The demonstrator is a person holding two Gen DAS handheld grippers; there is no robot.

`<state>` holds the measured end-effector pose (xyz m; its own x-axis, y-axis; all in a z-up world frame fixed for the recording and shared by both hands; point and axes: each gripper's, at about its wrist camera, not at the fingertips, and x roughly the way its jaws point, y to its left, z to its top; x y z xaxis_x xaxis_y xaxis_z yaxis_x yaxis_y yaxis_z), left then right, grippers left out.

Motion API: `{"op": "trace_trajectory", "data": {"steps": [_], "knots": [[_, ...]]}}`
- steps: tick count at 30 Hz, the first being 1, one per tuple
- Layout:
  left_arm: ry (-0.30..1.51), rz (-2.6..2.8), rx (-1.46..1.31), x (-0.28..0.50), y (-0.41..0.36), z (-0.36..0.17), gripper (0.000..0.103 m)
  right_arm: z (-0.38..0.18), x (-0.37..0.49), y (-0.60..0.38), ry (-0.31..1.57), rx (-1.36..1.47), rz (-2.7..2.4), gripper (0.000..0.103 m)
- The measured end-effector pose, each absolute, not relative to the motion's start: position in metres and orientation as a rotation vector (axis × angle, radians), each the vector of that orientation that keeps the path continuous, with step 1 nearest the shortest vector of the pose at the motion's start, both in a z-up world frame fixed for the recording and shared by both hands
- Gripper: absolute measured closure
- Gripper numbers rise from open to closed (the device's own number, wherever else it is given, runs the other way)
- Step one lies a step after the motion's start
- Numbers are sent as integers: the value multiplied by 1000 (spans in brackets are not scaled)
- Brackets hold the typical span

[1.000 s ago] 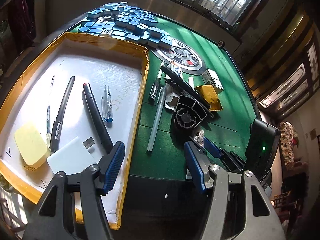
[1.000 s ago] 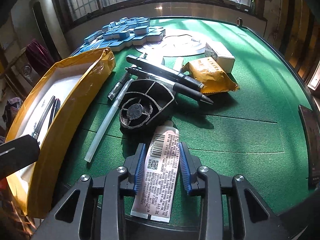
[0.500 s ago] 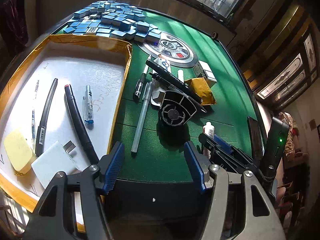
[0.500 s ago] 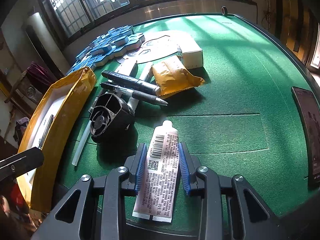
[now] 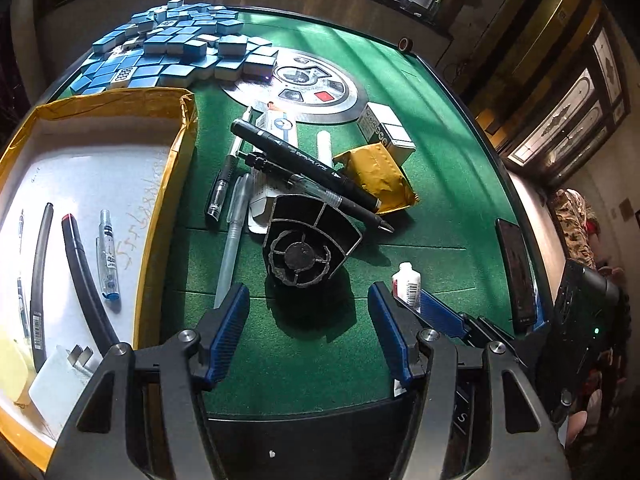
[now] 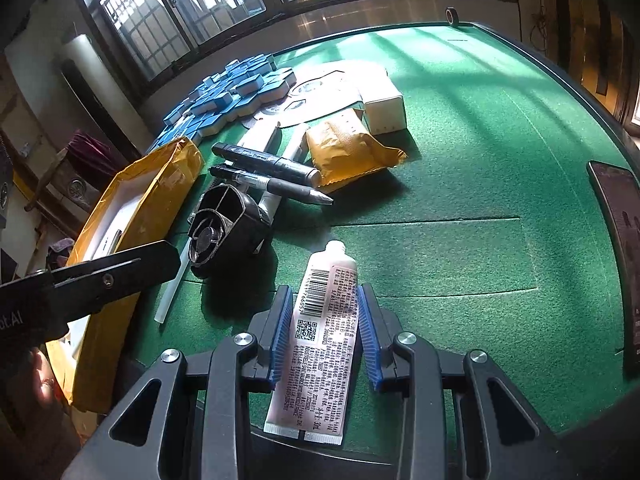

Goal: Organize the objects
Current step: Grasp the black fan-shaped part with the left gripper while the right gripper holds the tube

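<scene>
My right gripper (image 6: pixel 325 334) is shut on a pink-white tube (image 6: pixel 320 340) with a barcode, held over the green table; the tube's cap end also shows in the left wrist view (image 5: pixel 407 282). My left gripper (image 5: pixel 308 332) is open and empty, just in front of a black fan-shaped part (image 5: pixel 308 246). Beyond it lie black pens (image 5: pixel 308 168), a clear stick (image 5: pixel 232 240) and a yellow packet (image 5: pixel 378 178). A yellow-rimmed white tray (image 5: pixel 160 208) at the left holds pens, a white block and a yellow pad.
Blue mahjong tiles (image 5: pixel 172 48) are heaped at the far left. A round silver panel (image 5: pixel 304 84) sits at the table's centre, with a white box (image 5: pixel 386 130) beside it. A dark phone (image 5: pixel 516 276) lies near the right edge.
My left gripper has moved right, from over the tray's edge to in front of the black fan part. My right gripper has pulled back with the tube, away from the fan part.
</scene>
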<state>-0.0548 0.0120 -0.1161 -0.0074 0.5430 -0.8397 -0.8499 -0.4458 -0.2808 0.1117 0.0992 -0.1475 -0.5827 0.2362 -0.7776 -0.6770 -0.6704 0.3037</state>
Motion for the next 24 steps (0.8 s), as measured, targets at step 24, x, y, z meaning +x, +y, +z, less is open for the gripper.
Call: {"op": "trace_trajectory", "data": {"steps": [24], "knots": [[452,1687,-1189,-53,34,-143,56,-147,113,100,795,-990,2241,74]]}}
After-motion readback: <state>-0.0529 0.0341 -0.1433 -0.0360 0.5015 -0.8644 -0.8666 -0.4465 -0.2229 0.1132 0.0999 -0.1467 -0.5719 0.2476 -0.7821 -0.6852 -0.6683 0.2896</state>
